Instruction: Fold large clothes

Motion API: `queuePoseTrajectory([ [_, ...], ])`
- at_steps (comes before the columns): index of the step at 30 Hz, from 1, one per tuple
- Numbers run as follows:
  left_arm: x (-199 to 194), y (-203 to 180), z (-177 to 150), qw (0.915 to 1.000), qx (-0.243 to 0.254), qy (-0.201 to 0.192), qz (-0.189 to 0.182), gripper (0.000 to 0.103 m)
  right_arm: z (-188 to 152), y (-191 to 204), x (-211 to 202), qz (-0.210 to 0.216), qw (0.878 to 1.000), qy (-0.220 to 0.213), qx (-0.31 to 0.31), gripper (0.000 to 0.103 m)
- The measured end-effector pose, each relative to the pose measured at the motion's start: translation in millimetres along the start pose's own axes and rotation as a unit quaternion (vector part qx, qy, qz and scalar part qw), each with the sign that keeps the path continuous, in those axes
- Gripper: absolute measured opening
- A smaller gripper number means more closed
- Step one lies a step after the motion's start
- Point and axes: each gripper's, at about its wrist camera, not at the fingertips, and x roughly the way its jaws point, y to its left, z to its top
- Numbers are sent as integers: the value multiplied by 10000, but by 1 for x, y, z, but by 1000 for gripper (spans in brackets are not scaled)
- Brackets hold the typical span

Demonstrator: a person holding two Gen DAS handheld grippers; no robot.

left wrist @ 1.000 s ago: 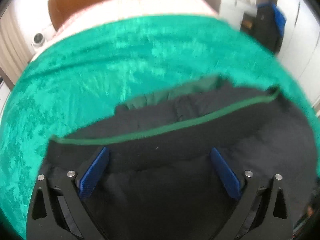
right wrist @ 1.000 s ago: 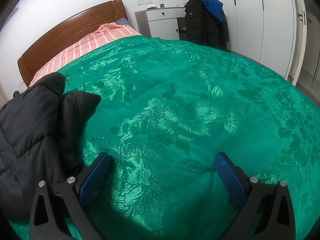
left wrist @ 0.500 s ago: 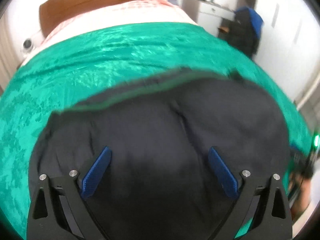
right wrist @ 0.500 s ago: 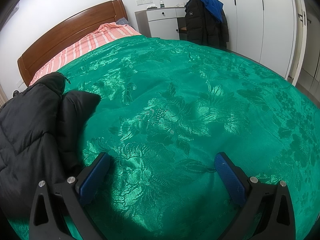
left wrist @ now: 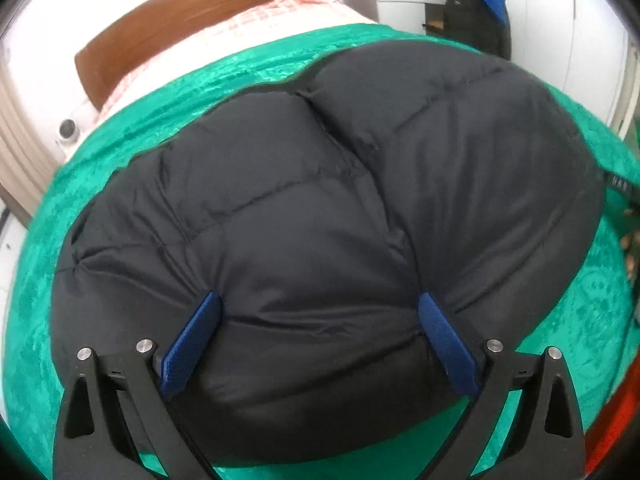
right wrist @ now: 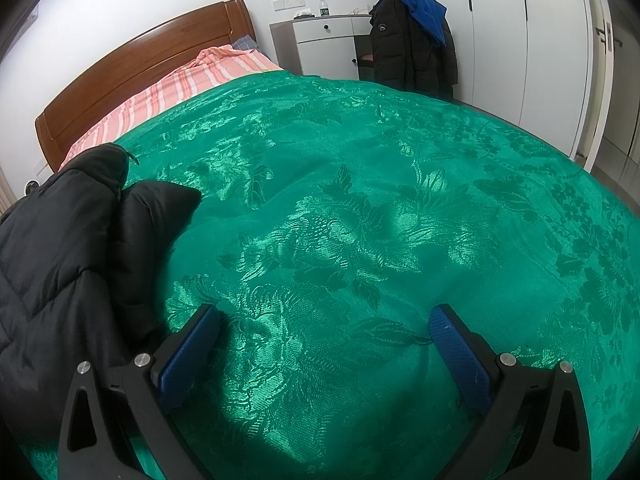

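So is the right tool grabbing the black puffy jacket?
No, the right tool is open over the bare green bedspread, and the black jacket lies off to its left.

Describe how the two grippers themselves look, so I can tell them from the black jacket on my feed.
Both look alike. The left gripper and right gripper each have two black angular fingers with triangular cut-outs and silver round bolts. The pads are blue, flat and finely textured. No cables, markings or sleeves show.

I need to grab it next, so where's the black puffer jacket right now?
The black puffer jacket lies on the green bedspread, filling the left wrist view under the open left tongs.
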Motion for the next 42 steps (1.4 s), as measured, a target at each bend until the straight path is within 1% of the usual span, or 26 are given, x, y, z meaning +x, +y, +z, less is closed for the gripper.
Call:
queuePoseTrajectory([
  [3, -8, -4, -7, 10000, 42, 4, -4, 99, 0, -1, -1, 38, 10000, -12, 19, 103],
  [7, -31, -16, -26, 9983, 579, -17, 49, 99, -1, -3, -3, 116, 9999, -32, 57, 103],
  [9, -48, -20, -33, 9971, 745, -163, 60, 99, 0, -10, -10, 385, 9990, -118, 193, 103],
  [11, -66, -18, -37, 9969, 668, -403, -52, 99, 0, -22, -29, 691, 9952, -379, 585, 103],
  [13, -86, -9, -35, 9960, 363, -743, -347, 99, 1, -31, -55, 1041, 9875, -668, 976, 103],
  [14, -94, -2, -33, 9939, 121, -911, -602, 99, 2, -31, -66, 1384, 9815, -737, 1097, 103],
  [15, -100, 9, -30, 9884, -216, -1089, -1036, 100, 2, -29, -73, 1805, 9739, -705, 1179, 103],
  [16, -102, 17, -28, 9825, -466, -1184, -1363, 100, 2, -24, -76, 2346, 9624, -526, 1262, 103],
  [17, -101, 27, -24, 9737, -772, -1249, -1739, 100, 0, -19, -76, 2699, 9532, -332, 1321, 103],
  [18, -100, 32, -22, 9684, -924, -1263, -1943, 100, -4, -12, -71, 3105, 9396, -11, 1442, 103],
  [20, -95, 31, -16, 9586, -972, -1309, -2334, 100, -14, -7, -64, 3343, 9257, 310, 1744, 103],
  [21, -93, 22, -12, 9566, -735, -1381, -2460, 100, -22, -7, -59, 3421, 9177, 420, 1975, 103],
  [23, -87, -2, -7, 9589, -234, -1365, -2477, 100, -30, -5, -49, 3508, 9080, 631, 2203, 103],
  [24, -77, -16, -5, 9626, 25, -1302, -2375, 100, -32, -3, -46, 3546, 9054, 709, 2226, 103],
  [27, -51, -39, -7, 9658, 251, -1042, -2361, 100, -32, 4, -46, 3823, 8942, 760, 2202, 103],
  [29, -21, -48, -15, 9727, 263, -628, -2216, 99, -32, 7, -41, 3970, 8859, 865, 2238, 103],
  [31, -12, -53, -19, 9757, 307, -643, -2073, 99, -34, 7, -35, 3973, 8809, 991, 2375, 103],
  [33, -20, -53, -17, 9743, 243, -604, -2156, 99, -34, 3, -32, 4044, 8742, 1036, 2481, 103],
  [35, -33, -46, -12, 9708, 111, -568, -2329, 99, -34, 4, -30, 4221, 8609, 1168, 2589, 103],
  [36, -45, -36, -10, 9697, -22, -705, -2341, 99, -33, 7, -26, 4344, 8503, 1301, 2670, 103],
  [37, -56, -23, -9, 9686, -183, -899, -2312, 100, -33, 11, -25, 4362, 8472, 1399, 2692, 103],
  [38, -65, -4, -7, 9671, -458, -1104, -2245, 100, -32, 15, -24, 4255, 8524, 1456, 2668, 103],
  [39, -66, 8, -4, 9662, -659, -1156, -2206, 100, -31, 21, -22, 4016, 8645, 1446, 2655, 103],
  [40, -62, 25, -1, 9652, -910, -1155, -2161, 100, -29, 25, -14, 3856, 8706, 1432, 2699, 103],
  [41, -59, 33, 3, 9661, -1038, -1109, -2088, 100, -28, 27, -8, 3721, 8736, 1441, 2784, 103],
  [42, -46, 45, 6, 9696, -1183, -962, -1913, 100, -25, 32, 1, 3665, 8718, 1459, 2903, 103],
])
